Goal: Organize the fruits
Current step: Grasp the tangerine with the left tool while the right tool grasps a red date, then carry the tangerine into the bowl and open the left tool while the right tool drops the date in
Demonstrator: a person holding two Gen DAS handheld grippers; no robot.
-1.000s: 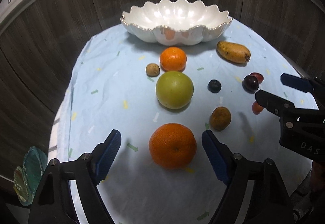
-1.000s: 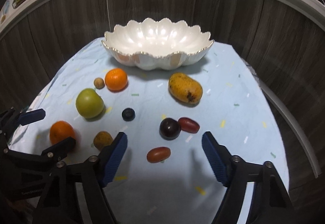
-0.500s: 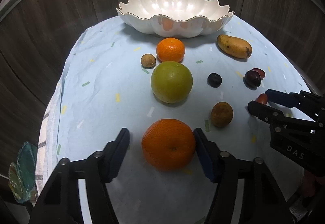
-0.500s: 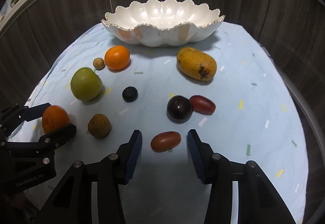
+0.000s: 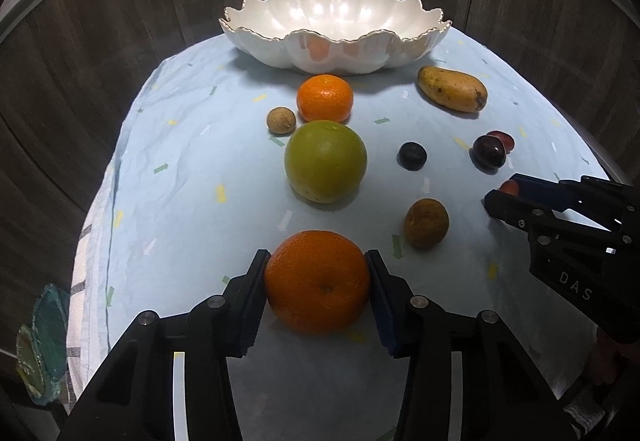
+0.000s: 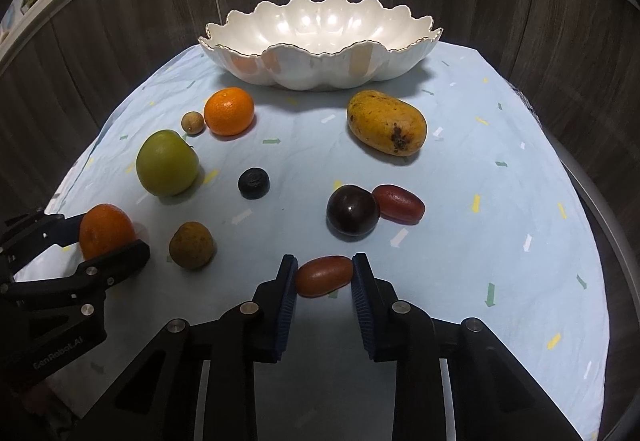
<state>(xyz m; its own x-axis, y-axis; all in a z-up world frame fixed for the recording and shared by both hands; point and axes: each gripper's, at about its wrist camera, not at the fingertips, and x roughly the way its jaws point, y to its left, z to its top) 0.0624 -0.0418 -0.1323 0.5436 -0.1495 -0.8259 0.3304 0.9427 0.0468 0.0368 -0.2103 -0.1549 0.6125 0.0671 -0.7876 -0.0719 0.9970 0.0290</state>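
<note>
My left gripper (image 5: 317, 277) reaches level and forward, low over the table, its blue pads pressed to both sides of the large orange (image 5: 317, 281), which sits on the pale blue cloth (image 5: 180, 201) at the near edge. My right gripper (image 6: 324, 275) reaches in the same way from the other side, jaws narrowed around the small reddish oblong fruit (image 6: 324, 276); the left pad touches it, and the right pad is at its end, though I cannot tell if that one is quite touching. The fruit lies on the cloth.

Going by size from the biggest: the white scalloped bowl (image 6: 320, 73) with its gilt rim stands at the far end of the cloth, in front of dark wood panelling (image 6: 120, 21). Before it, on the right, lies the yellow mango (image 6: 386, 121). On the left, the green round fruit (image 5: 325, 161) stands directly beyond my orange, in the straight line to the bowl, and a smaller orange (image 5: 325, 98) sits just behind it. A brown speckled fruit (image 5: 426, 223) lies near my orange, to its right. Beyond my right gripper, a dark purple plum (image 6: 353, 210) touches a second reddish oblong fruit (image 6: 399, 203). A small dark berry-like fruit (image 6: 253, 183) sits mid-cloth, and a little tan round fruit (image 6: 193, 122) sits just beside the smaller orange.
</note>
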